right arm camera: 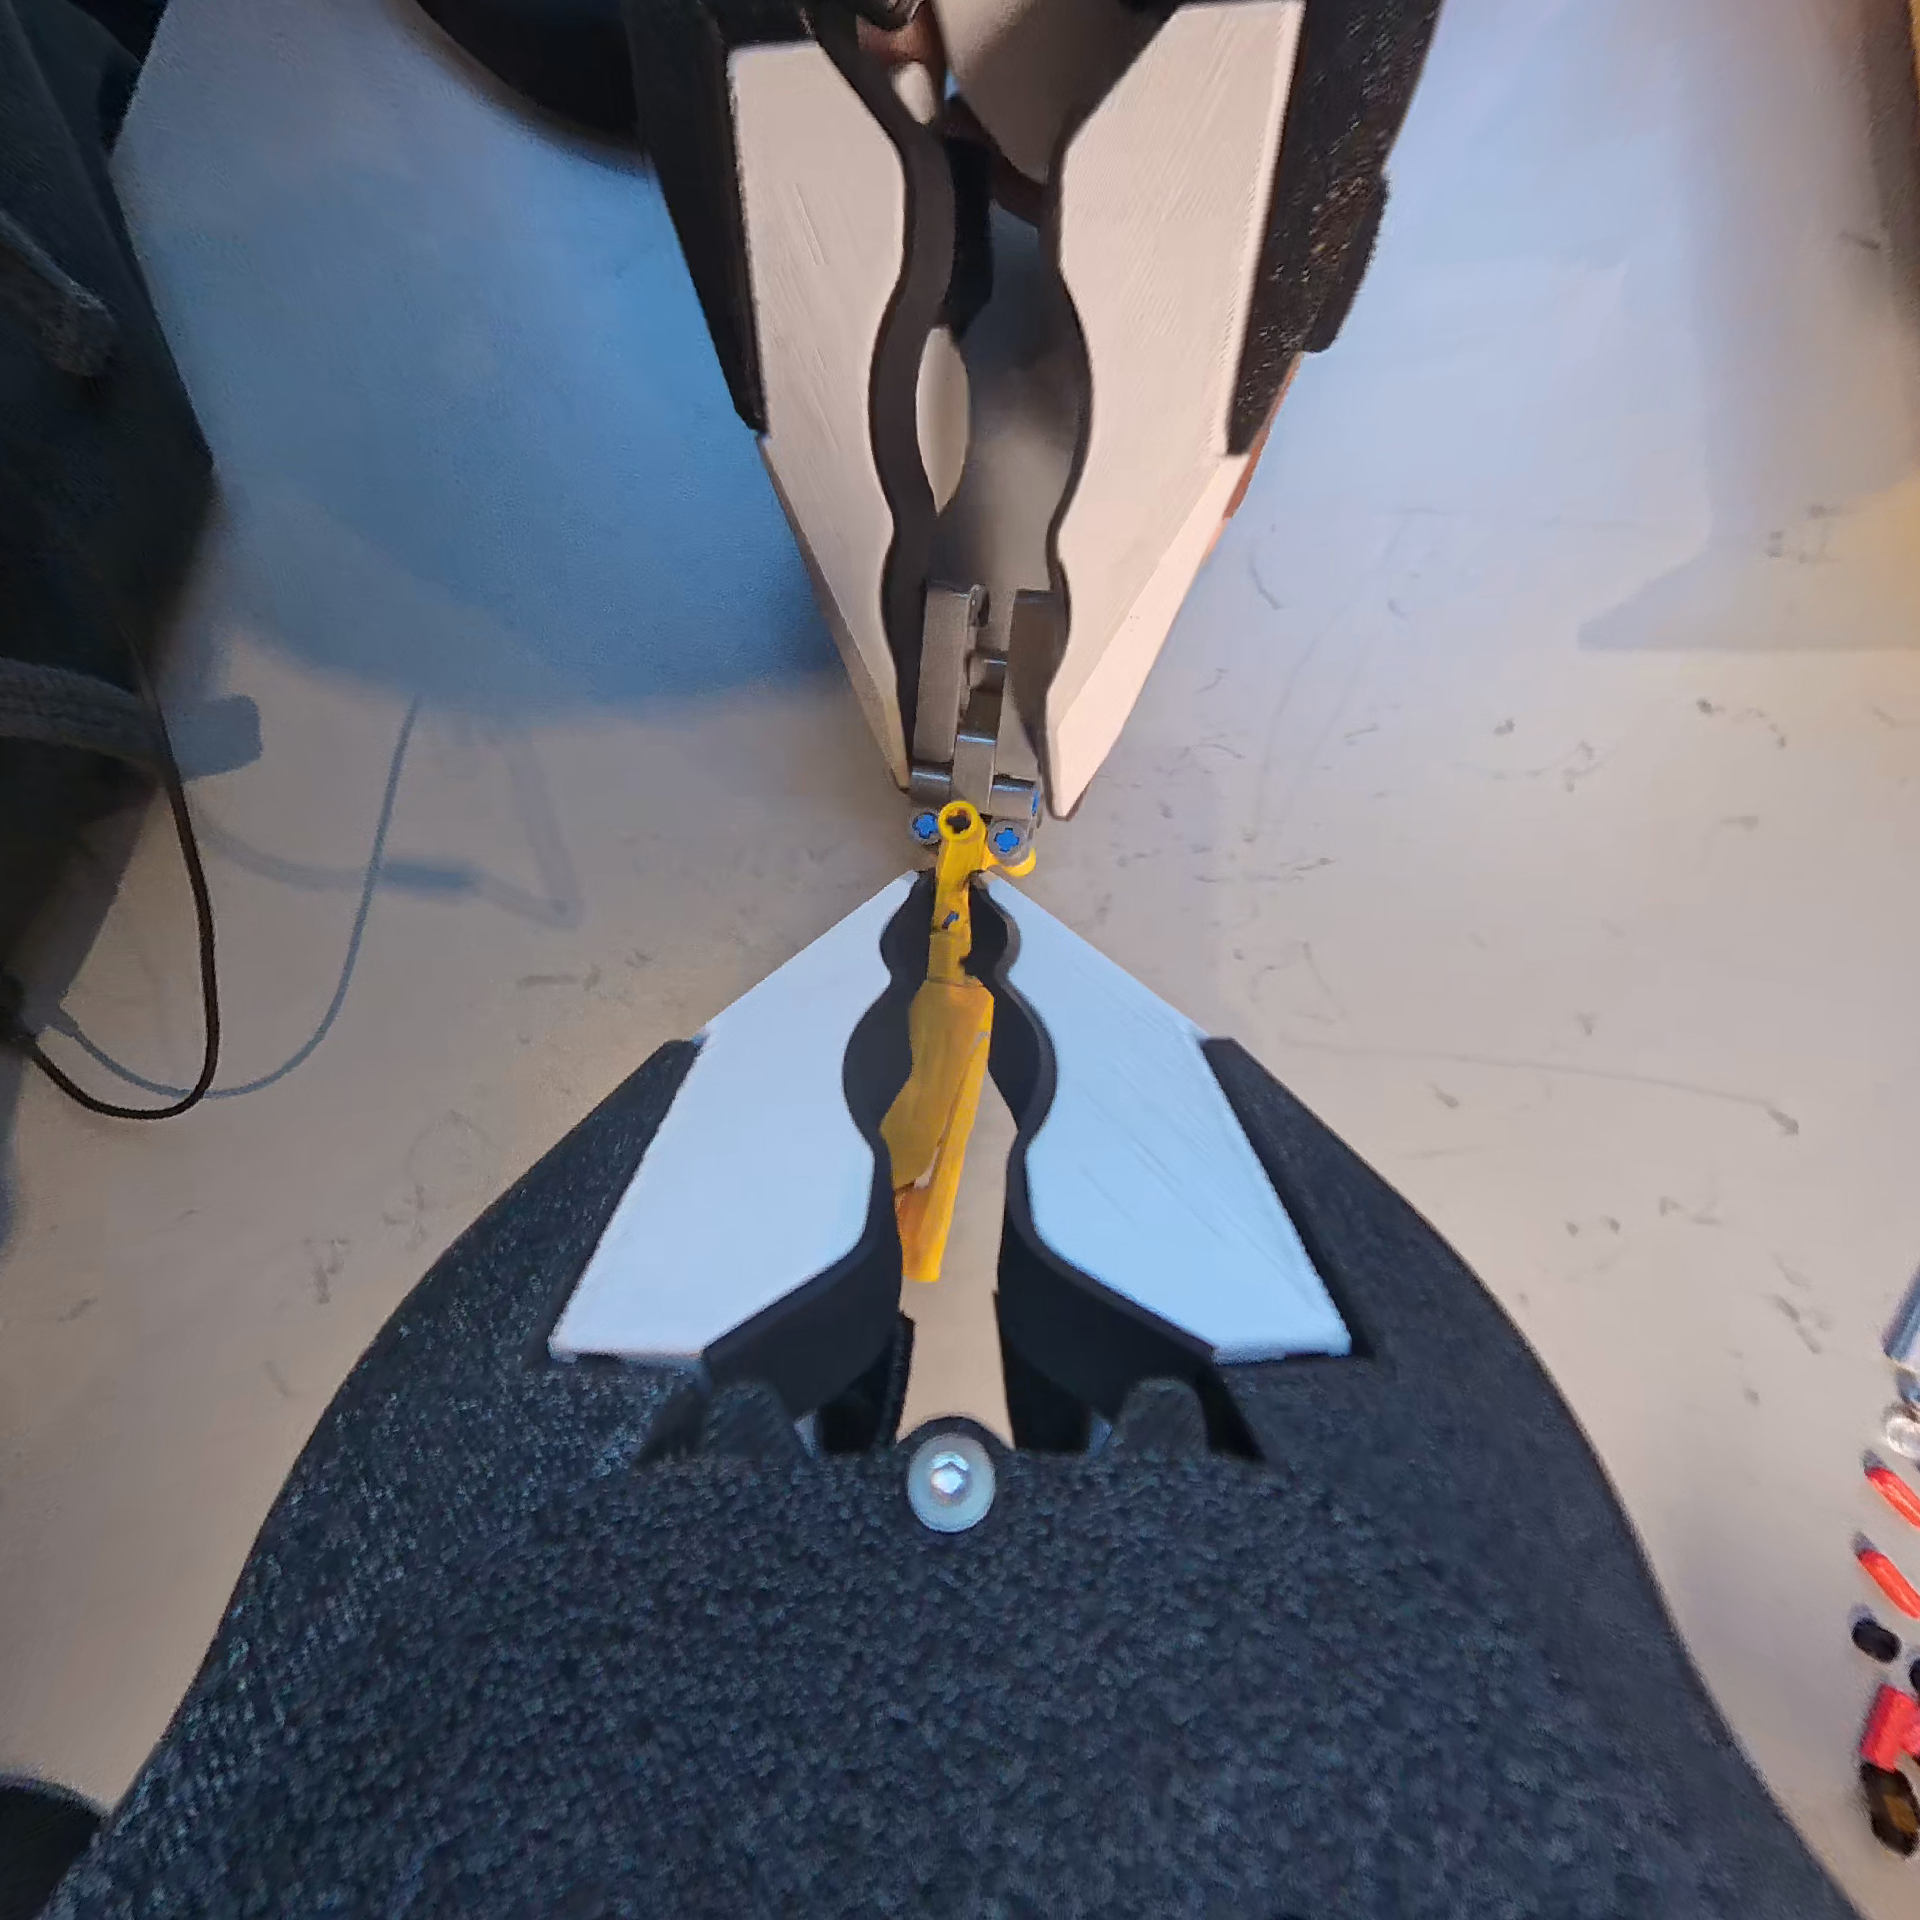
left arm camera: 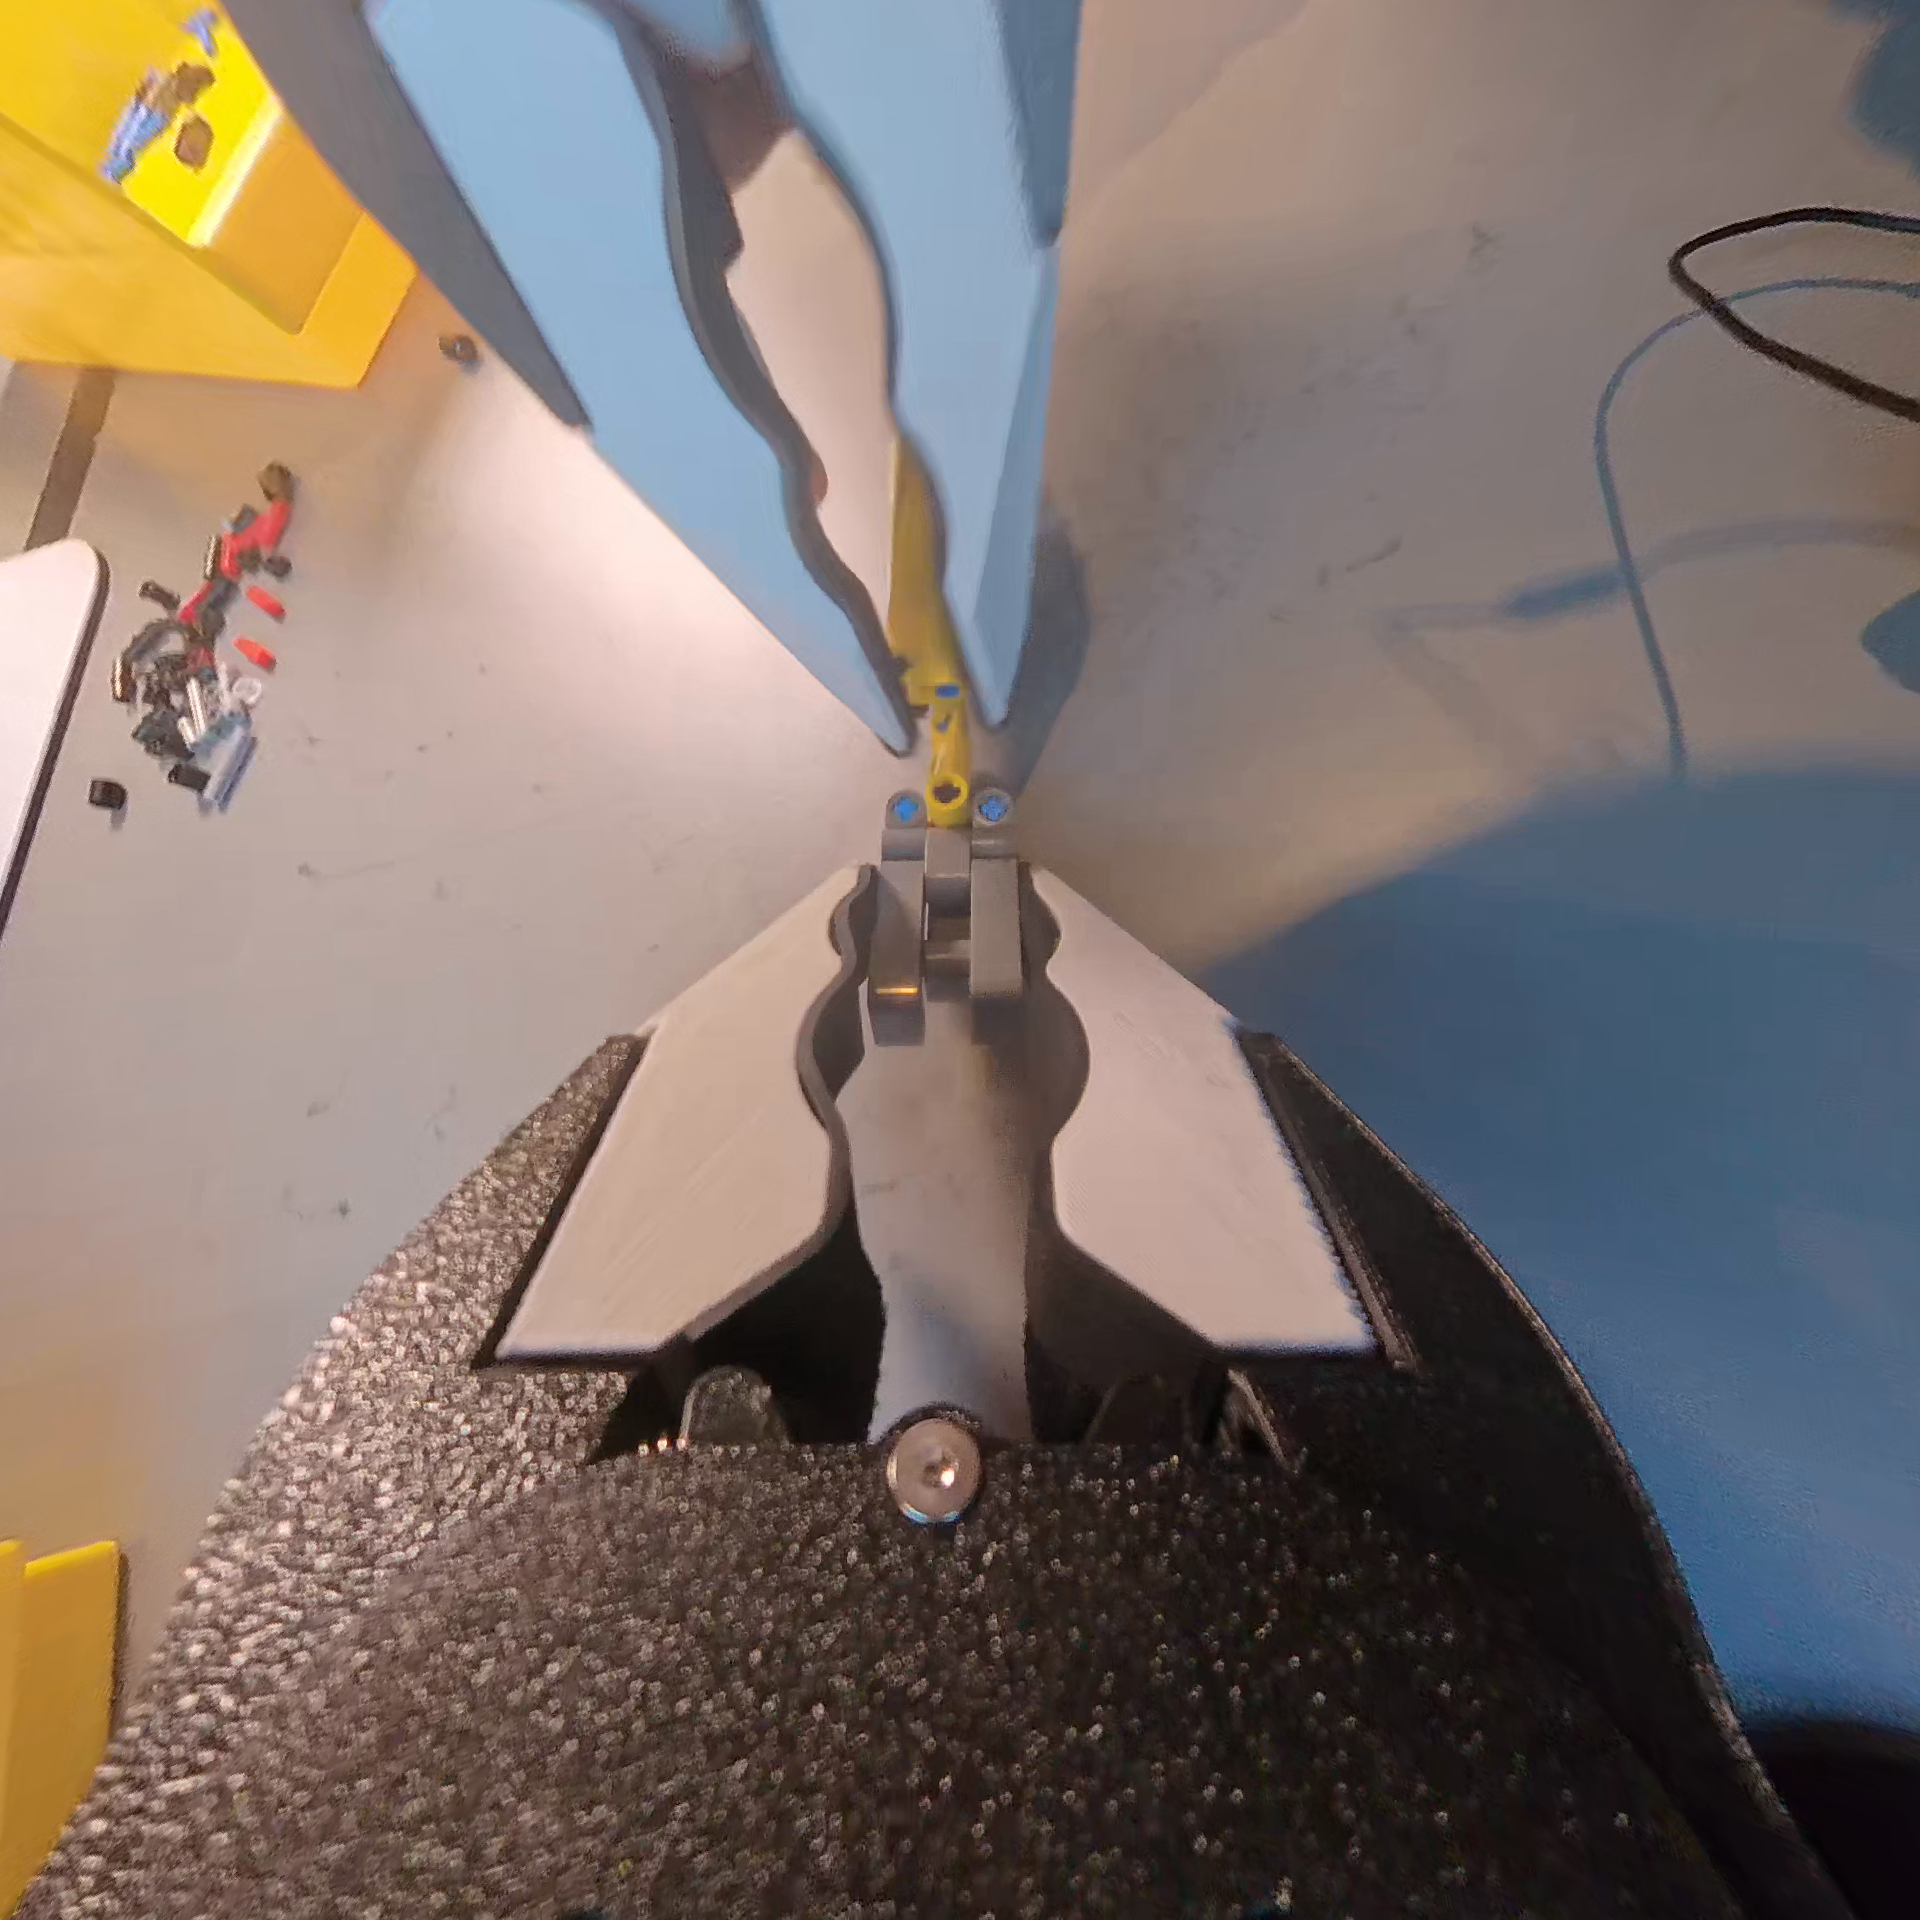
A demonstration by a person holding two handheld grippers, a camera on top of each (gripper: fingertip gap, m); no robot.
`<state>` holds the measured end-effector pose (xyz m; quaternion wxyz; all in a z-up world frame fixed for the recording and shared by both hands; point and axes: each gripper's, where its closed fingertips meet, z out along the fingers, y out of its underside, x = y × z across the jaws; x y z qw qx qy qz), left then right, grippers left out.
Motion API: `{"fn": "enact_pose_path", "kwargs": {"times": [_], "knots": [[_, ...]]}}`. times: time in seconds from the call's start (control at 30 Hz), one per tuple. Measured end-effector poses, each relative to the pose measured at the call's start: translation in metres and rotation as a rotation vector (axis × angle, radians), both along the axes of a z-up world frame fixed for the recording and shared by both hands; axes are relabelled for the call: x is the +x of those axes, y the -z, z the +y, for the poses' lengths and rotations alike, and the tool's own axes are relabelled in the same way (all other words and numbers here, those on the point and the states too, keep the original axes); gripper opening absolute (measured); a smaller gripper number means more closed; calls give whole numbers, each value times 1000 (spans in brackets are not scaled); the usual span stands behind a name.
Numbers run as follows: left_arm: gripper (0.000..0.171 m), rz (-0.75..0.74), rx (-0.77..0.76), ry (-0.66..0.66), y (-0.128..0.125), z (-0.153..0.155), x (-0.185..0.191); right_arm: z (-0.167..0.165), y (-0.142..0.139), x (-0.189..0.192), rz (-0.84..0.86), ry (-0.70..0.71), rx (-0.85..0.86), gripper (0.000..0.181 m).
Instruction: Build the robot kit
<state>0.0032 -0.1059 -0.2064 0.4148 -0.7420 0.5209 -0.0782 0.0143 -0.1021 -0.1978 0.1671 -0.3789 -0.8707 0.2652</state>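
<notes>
Left wrist view: the left gripper (left arm camera: 945,883), at lower centre, has its jaws clamped on a grey brick assembly (left arm camera: 943,935) of parallel beams, whose far end carries two blue pins (left arm camera: 905,808). The right gripper (left arm camera: 940,727) enters from the top of the frame, tip to tip with the left one, and a yellow piece (left arm camera: 940,717) projects from between its jaws. The ringed end of the yellow piece sits between the two blue pins, touching or just beside the grey assembly; which of the two cannot be told. A pile of small loose parts (left arm camera: 203,644), black, red and grey, lies on the pale desk (left arm camera: 520,831) at the left edge. A yellow box (left arm camera: 177,208) occupies the upper left corner, and a dark cable (left arm camera: 1787,301) loops at the upper right.

Right wrist view: the right gripper (right arm camera: 951,883), at lower centre, has its jaws closed on the yellow piece (right arm camera: 940,1091), which runs lengthwise between them. The left gripper (right arm camera: 977,774) comes down from the top, holding the grey brick assembly (right arm camera: 971,686). The blue pins (right arm camera: 1006,837) flank the yellow tip at frame centre. Loose parts (right arm camera: 1891,1538) appear at the lower right edge of the desk (right arm camera: 1455,831), and the dark cable (right arm camera: 197,935) hangs at the left.
</notes>
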Motion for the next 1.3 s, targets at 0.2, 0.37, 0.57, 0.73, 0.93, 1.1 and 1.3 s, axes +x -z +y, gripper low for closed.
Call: {"fn": "enact_pose_path", "kwargs": {"times": [0.2,0.37,0.57,0.73,0.93,1.1,1.3], "knots": [[25,-53,-58,-28,0,1,-5,18,-10,17,46,86,-8,42],[25,-85,-91,-21,0,-1,-1,20,9,12,58,75,25,16],[25,-122,-134,-33,1,-2,-1,20,10,12,31,5,-46,15],[25,-174,-216,-98,2,2,-2,23,10,11,30,62,-75,15],[26,-196,-247,-129,3,3,-2,24,11,11,28,116,-77,15],[25,-177,-238,-131,5,3,-4,26,7,12,47,110,-82,26],[26,-169,-231,-129,5,3,-5,40,-9,29,80,119,-76,42]]}}
